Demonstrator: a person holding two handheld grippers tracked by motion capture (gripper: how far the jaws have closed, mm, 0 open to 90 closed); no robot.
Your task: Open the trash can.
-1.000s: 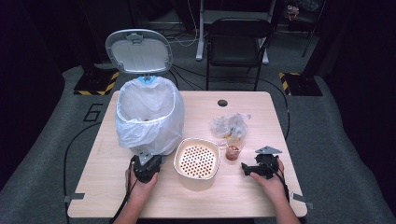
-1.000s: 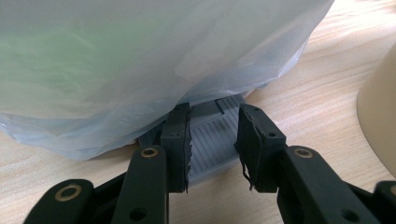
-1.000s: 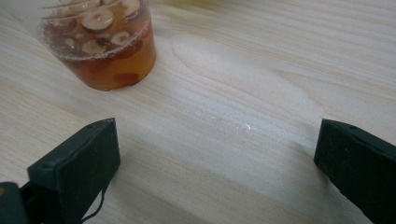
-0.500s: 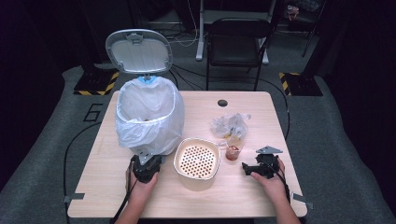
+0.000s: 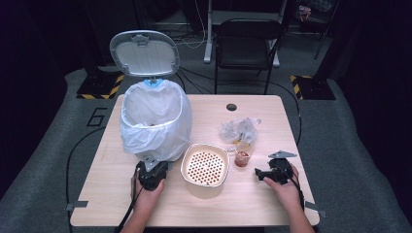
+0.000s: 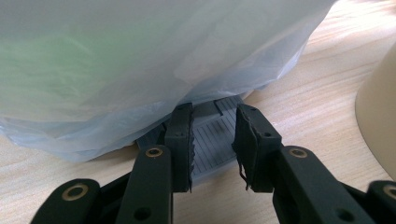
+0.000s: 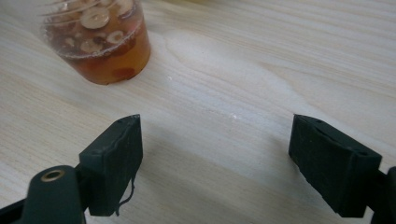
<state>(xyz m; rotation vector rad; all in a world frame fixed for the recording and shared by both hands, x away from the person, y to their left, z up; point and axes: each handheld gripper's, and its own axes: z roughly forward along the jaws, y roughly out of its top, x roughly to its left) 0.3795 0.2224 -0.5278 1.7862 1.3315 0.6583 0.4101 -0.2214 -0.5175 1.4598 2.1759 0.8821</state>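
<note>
A pedal bin lined with a white bag (image 5: 155, 119) stands at the table's left with its lid (image 5: 144, 52) up. My left gripper (image 5: 151, 172) sits at the bin's foot. In the left gripper view its jaws (image 6: 212, 116) are drawn close together over the grey ribbed pedal (image 6: 212, 140), under the bag's overhang. At the right, my right gripper (image 5: 260, 174) lies low on the table. Its jaws (image 7: 215, 130) stand open and have just been closing a little, with bare wood between them. A clear cup of brownish drink (image 7: 100, 37) stands ahead of the right gripper's left jaw, apart from it.
A cream basket with a perforated bottom (image 5: 205, 167) stands between the two hands; its wall (image 6: 378, 126) is at the right in the left gripper view. The cup (image 5: 243, 156) stands beside it, with crumpled clear plastic (image 5: 239, 128) behind. A black chair (image 5: 248, 43) stands beyond the table (image 5: 272, 204).
</note>
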